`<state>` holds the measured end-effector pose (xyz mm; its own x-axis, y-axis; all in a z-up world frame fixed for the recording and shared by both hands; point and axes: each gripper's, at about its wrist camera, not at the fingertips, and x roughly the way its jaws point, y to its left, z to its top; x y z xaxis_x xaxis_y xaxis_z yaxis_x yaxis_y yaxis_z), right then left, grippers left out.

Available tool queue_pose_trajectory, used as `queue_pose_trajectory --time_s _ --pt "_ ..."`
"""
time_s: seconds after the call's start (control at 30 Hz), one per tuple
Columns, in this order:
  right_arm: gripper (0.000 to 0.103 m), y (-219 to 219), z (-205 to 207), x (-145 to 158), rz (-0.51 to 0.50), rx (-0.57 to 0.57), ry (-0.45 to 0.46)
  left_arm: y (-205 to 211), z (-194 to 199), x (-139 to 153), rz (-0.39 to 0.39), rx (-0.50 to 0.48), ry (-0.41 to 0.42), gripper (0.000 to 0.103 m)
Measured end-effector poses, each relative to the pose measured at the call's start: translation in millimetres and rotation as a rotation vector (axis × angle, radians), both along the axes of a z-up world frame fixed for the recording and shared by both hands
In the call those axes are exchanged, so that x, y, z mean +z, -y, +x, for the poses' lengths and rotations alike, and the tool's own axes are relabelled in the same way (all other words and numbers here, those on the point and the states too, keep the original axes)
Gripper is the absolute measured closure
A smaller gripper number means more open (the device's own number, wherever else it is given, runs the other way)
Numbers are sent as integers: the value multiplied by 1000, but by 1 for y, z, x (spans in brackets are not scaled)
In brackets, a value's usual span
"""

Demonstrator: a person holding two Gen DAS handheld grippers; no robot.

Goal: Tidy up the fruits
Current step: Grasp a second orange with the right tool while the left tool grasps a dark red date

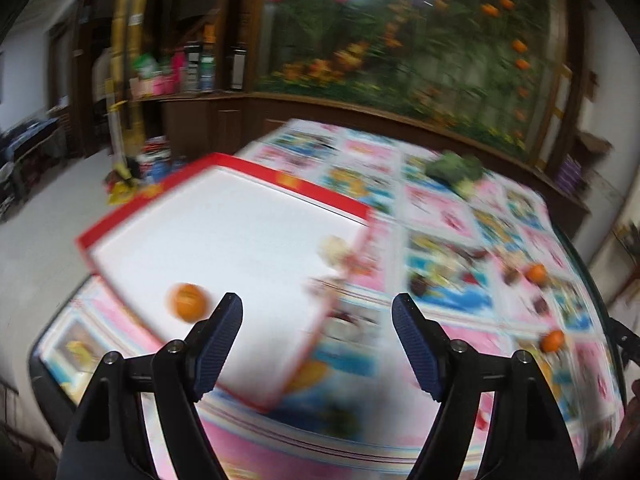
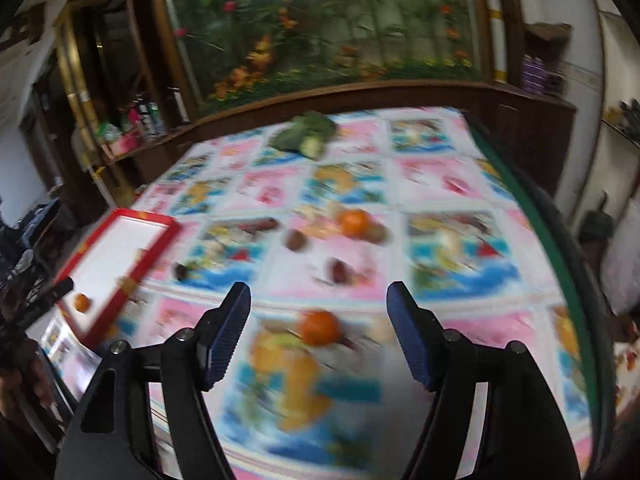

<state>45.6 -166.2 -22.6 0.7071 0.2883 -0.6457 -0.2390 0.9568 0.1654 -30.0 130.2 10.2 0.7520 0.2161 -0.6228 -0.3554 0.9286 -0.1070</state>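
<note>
Patterned pink tablecloth (image 2: 460, 184) carries a red-rimmed white tray (image 1: 224, 216) holding one round orange tangerine (image 1: 187, 302); left gripper (image 1: 318, 308) and right gripper (image 2: 319, 296) both gape, empty.

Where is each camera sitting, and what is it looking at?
Left wrist: rides on the left gripper, looking forward and down at the red-rimmed tray with one orange on it; its two open fingers show.
Right wrist: rides on the right gripper, looking forward and down at the patterned tablecloth with a near orange just ahead; its two open fingers show.
Shared: both see the tray, the green vegetable at the far end, loose oranges and the flower wall behind.
</note>
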Motion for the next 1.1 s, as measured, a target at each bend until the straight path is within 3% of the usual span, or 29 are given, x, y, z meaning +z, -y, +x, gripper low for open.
queue_pose_trajectory --time_s 0.17,0.4,0.53,0.67,0.77,0.9,0.93,1.03,1.07,1.1 --pt "32 9 6 -20 -8 19 -73 45 25 -16 2 -119 -81 26" --pt "32 -43 27 -35 -99 138 -64 54 37 -31 22 -114 -143 26" --pt "52 -62 37 -48 -135 177 -88 53 47 -37 36 -102 -167 26" --pt "56 -67 44 -62 -169 169 -116 54 70 -41 32 -105 -184 26" --pt "68 -64 45 -62 -157 165 -115 59 92 -45 36 -102 -197 26" --pt "68 -62 44 -63 -145 169 -111 64 116 -51 27 -92 -211 27" --pt "68 -63 45 -63 -146 169 -110 64 120 -52 32 -89 -213 31" --pt "68 -63 45 -62 -144 170 -109 63 130 -62 32 -74 -249 63" --pt "69 -63 45 -62 -144 169 -110 63 128 -61 39 -72 -233 82" --pt "69 -63 45 -63 -145 170 -110 64 128 -60 38 -84 -231 82"
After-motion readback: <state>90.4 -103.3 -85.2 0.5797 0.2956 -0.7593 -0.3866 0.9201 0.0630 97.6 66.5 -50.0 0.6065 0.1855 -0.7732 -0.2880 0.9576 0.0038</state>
